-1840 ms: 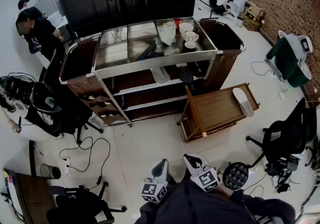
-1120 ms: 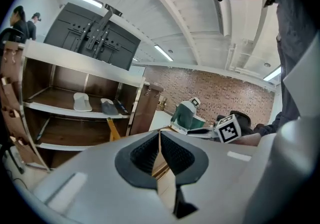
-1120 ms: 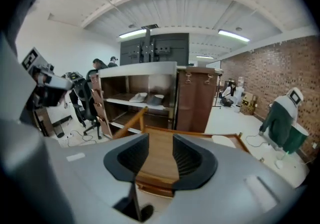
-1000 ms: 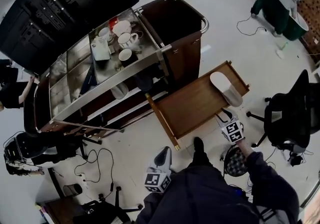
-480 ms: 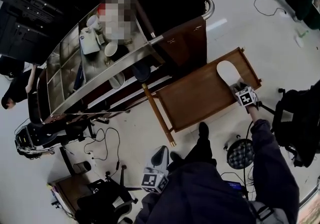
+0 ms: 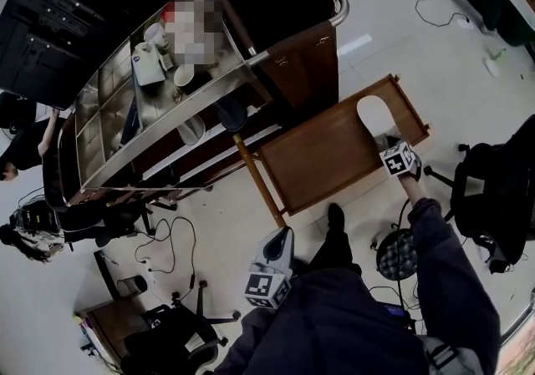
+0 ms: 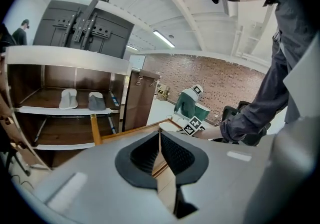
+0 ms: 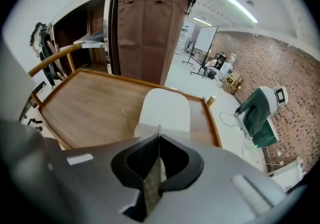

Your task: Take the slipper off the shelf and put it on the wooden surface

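— Right gripper [image 8: 159, 140]: what's it doing?
— Clenched on the fabric at the near end of the white slipper [image 8: 165, 111]. That slipper lies flat on the wooden counter [image 8: 95, 108], close to one rim, rounded end pointing away.
— And the left gripper [image 7: 160, 135]?
— Jaws pressed together, holding nothing, well apart from the slipper.

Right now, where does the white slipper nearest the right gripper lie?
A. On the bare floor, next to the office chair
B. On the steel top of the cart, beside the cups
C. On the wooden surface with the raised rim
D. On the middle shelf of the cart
C. The white slipper lies flat on the wooden surface, inside its raised rim, with the right gripper at its near end.
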`<state>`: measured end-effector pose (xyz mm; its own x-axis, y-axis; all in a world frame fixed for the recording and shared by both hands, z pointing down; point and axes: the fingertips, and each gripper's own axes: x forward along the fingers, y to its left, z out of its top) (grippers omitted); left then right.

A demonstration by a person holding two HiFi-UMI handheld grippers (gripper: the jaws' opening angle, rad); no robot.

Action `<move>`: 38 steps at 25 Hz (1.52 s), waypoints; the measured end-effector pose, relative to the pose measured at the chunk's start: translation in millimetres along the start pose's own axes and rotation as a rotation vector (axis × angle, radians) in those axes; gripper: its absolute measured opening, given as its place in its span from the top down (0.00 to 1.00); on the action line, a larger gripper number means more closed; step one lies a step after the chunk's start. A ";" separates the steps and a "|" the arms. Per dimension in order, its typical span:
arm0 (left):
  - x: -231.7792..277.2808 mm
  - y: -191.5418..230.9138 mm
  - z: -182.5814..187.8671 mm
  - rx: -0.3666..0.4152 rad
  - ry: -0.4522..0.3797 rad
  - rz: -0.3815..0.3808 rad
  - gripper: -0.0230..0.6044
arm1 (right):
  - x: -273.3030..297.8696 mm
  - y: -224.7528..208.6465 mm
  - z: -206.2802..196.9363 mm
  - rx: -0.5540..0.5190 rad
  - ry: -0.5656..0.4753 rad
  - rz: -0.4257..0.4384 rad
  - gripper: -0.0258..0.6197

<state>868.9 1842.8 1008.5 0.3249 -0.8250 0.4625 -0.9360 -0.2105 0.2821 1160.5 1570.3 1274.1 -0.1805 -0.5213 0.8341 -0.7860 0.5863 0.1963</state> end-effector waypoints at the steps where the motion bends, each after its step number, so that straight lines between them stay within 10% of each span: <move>1: -1.3 -1.2 1.2 0.006 -0.022 -0.018 0.92 | -12.8 10.6 10.7 0.009 -0.035 0.013 0.95; 11: -119.0 19.0 -17.8 -0.034 -0.148 -0.055 0.92 | -225.3 203.3 78.2 0.037 -0.332 0.176 0.95; 19: -274.1 122.3 -75.4 -0.149 -0.294 0.187 0.92 | -302.0 456.3 89.7 0.030 -0.378 0.533 0.95; 27: -373.9 193.5 -102.3 -0.277 -0.410 0.434 0.92 | -254.2 603.4 222.1 -0.064 -0.380 0.684 0.95; 34: -399.9 275.5 -109.7 -0.368 -0.388 0.602 0.92 | -136.4 691.0 414.8 -0.099 -0.398 0.577 0.95; 38: -403.9 313.8 -96.9 -0.409 -0.349 0.672 0.92 | -47.7 718.0 449.3 -0.079 -0.183 0.449 0.95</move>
<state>457.1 2160.8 991.7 -0.4039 -0.8351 0.3735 -0.7708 0.5305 0.3527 339.1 1737.5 1143.6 -0.5979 -0.3026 0.7422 -0.5604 0.8199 -0.1172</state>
